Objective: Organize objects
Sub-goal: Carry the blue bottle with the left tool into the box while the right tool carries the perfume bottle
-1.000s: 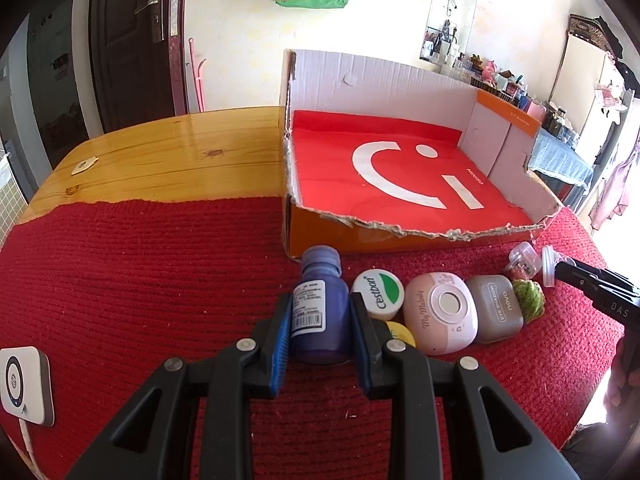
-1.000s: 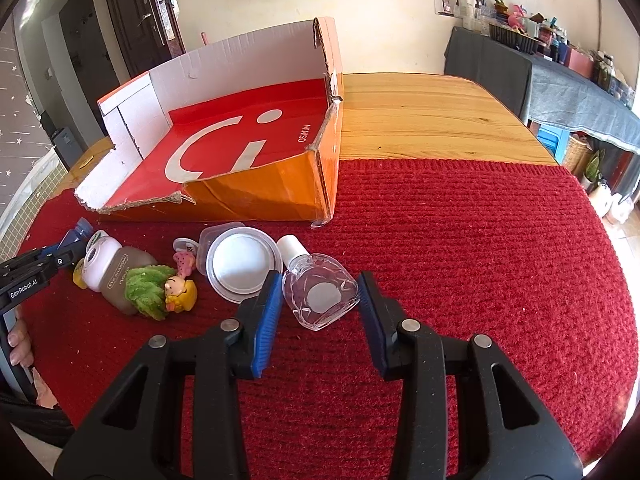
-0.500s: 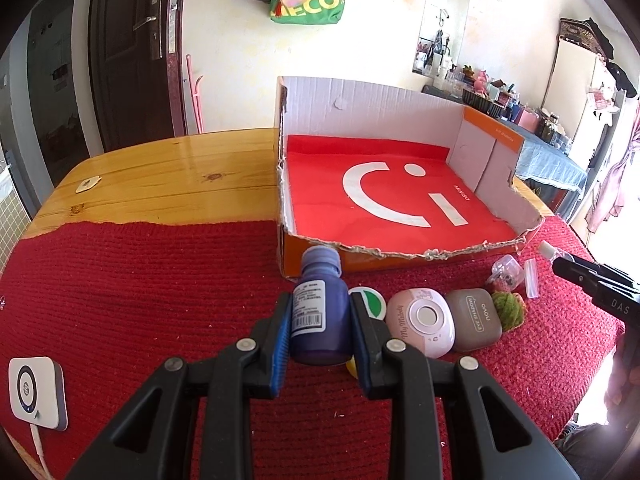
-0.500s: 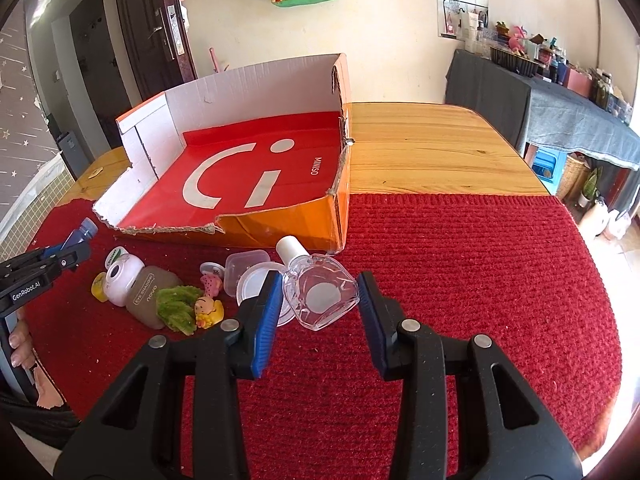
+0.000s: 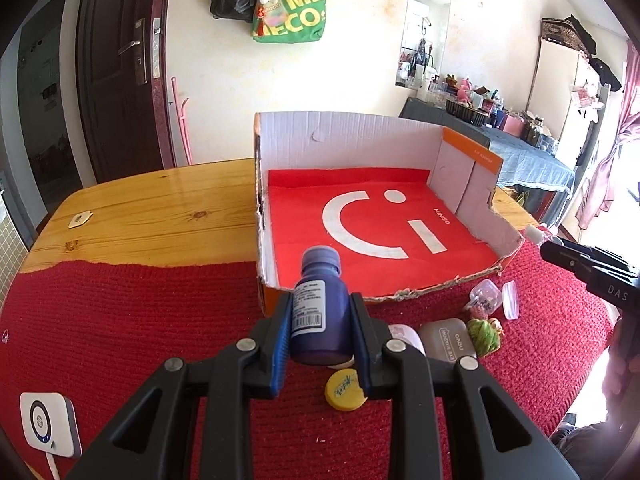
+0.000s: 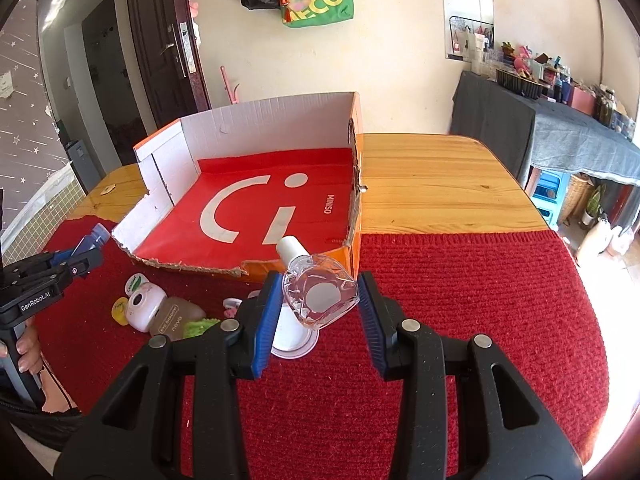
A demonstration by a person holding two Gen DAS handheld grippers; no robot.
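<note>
My left tongs (image 5: pixel 320 336) are clamped on a small purple plastic bottle with a white barcode label (image 5: pixel 319 312), its cap pointing away from me toward the torn near edge of the shallow orange cardboard box lined in red with a white smile mark (image 5: pixel 384 224). The bottle hangs above the red knitted cloth (image 5: pixel 120 320) covering the surface. My right tongs (image 6: pixel 318 312) grip a clear faceted bottle with a white cap (image 6: pixel 318 290) between the blue pads, cap tilted toward the same box's front right corner. Beneath the left tongs lies a round yellow lid (image 5: pixel 345 393).
</note>
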